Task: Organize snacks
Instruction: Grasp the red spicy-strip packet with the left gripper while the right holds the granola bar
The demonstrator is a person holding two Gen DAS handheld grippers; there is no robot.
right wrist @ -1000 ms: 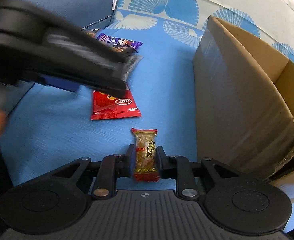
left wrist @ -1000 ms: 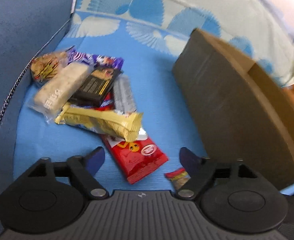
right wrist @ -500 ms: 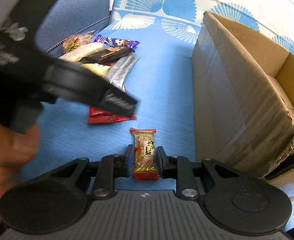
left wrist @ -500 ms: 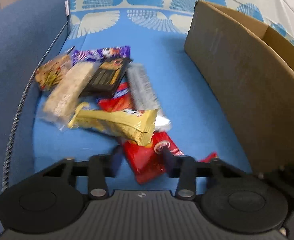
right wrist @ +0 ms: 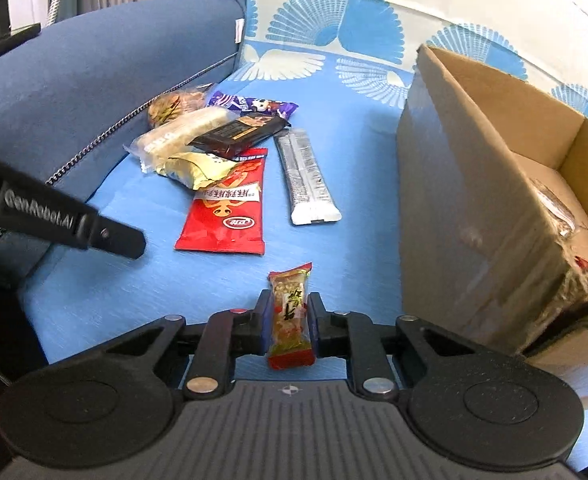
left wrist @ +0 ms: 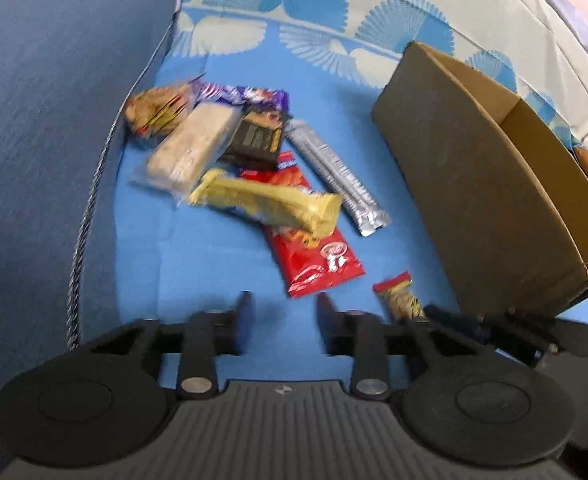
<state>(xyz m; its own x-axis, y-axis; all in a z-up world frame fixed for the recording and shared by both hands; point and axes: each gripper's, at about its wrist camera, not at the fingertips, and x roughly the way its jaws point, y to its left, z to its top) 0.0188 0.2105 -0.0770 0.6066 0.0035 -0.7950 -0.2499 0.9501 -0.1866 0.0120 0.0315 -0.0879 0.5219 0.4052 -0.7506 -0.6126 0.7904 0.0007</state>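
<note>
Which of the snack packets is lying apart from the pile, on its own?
The long silver packet: it lies alone on the blue cover between the pile and the cardboard box, touching no other loose snack.

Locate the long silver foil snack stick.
In the right wrist view the long silver foil snack stick lies flat on the blue cushion, between the red snack packet and the open cardboard box, touching neither.

Your right gripper clamps its fingers on a small red-ended snack bar (upright between them) above the blue sofa cushion. The cardboard box stands just right; a red packet lies ahead.
</note>
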